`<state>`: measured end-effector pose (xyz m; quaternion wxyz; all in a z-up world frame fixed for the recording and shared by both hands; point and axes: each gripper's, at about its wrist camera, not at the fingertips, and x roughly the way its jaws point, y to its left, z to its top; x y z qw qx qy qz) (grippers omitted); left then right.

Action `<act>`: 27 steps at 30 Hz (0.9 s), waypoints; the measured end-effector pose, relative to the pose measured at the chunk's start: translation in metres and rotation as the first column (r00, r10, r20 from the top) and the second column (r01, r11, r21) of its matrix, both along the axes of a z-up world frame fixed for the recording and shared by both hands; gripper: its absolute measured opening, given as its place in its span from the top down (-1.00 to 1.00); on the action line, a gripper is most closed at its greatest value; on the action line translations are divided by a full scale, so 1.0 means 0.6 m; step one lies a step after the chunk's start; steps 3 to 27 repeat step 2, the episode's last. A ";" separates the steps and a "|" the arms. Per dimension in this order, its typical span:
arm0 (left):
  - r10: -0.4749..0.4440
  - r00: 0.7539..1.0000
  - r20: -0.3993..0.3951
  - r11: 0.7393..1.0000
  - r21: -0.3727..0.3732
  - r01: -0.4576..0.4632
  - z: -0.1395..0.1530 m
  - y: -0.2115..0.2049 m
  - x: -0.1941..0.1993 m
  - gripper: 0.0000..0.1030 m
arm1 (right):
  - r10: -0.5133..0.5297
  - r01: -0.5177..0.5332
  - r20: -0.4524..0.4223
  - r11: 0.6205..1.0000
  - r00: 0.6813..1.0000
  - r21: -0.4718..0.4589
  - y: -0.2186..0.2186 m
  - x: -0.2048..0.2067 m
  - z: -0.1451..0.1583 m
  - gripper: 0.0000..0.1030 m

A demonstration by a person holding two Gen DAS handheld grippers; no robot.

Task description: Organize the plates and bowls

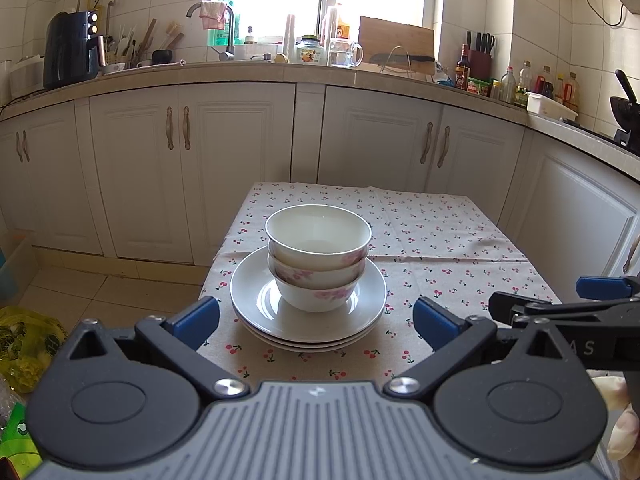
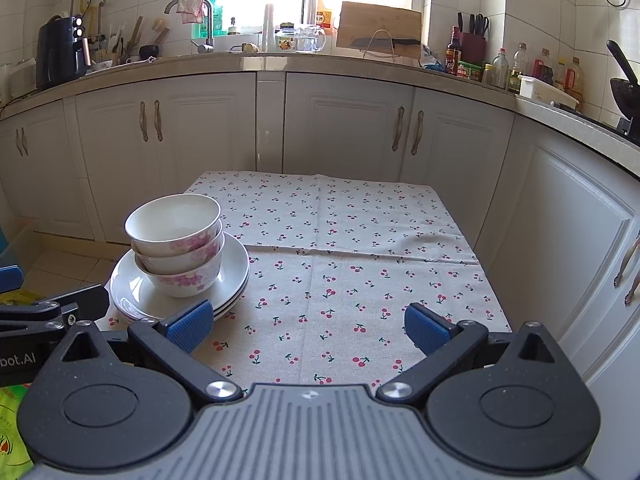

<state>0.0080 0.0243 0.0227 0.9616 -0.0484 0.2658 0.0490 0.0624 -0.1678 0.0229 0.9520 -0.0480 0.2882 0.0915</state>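
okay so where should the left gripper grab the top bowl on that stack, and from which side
Probably by its rim: the top bowl nests in two others on the plates, so only its upper wall shows. Bring the open left gripper down from above at the near edge, one finger inside and one outside the wall.

Three nested bowls (image 2: 176,240) sit on stacked plates (image 2: 234,276) left of the gaping right gripper (image 2: 310,328).
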 end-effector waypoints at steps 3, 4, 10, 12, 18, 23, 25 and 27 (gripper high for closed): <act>0.000 1.000 0.000 1.000 0.001 0.000 0.001 0.000 0.000 -0.98 | 0.000 0.000 0.000 1.000 1.000 0.000 0.000 0.000 0.000 -1.00; 0.000 1.000 0.000 1.000 0.001 0.000 0.001 0.000 0.000 -0.98 | 0.000 0.000 0.000 1.000 1.000 0.000 0.000 0.000 0.000 -1.00; 0.000 1.000 0.000 1.000 0.001 0.000 0.001 0.000 0.000 -0.98 | 0.000 0.000 0.000 1.000 1.000 0.000 0.000 0.000 0.000 -1.00; 0.000 1.000 0.000 1.000 0.001 0.000 0.001 0.000 0.000 -0.98 | 0.000 0.000 0.000 1.000 1.000 0.000 0.000 0.000 0.000 -1.00; 0.000 1.000 0.000 1.000 0.001 0.000 0.001 0.000 0.000 -0.98 | 0.000 0.000 0.000 1.000 1.000 0.000 0.000 0.000 0.000 -1.00; 0.000 1.000 0.000 1.000 0.001 0.000 0.001 0.000 0.000 -0.98 | 0.000 0.000 0.000 1.000 1.000 0.000 0.000 0.000 0.000 -1.00; 0.000 1.000 0.000 1.000 0.001 0.000 0.001 0.000 0.000 -0.98 | 0.000 0.000 0.000 1.000 1.000 0.000 0.000 0.000 0.000 -1.00; 0.000 1.000 0.000 1.000 0.001 0.000 0.001 0.000 0.000 -0.98 | 0.000 0.000 0.000 1.000 1.000 0.000 0.000 0.000 0.000 -1.00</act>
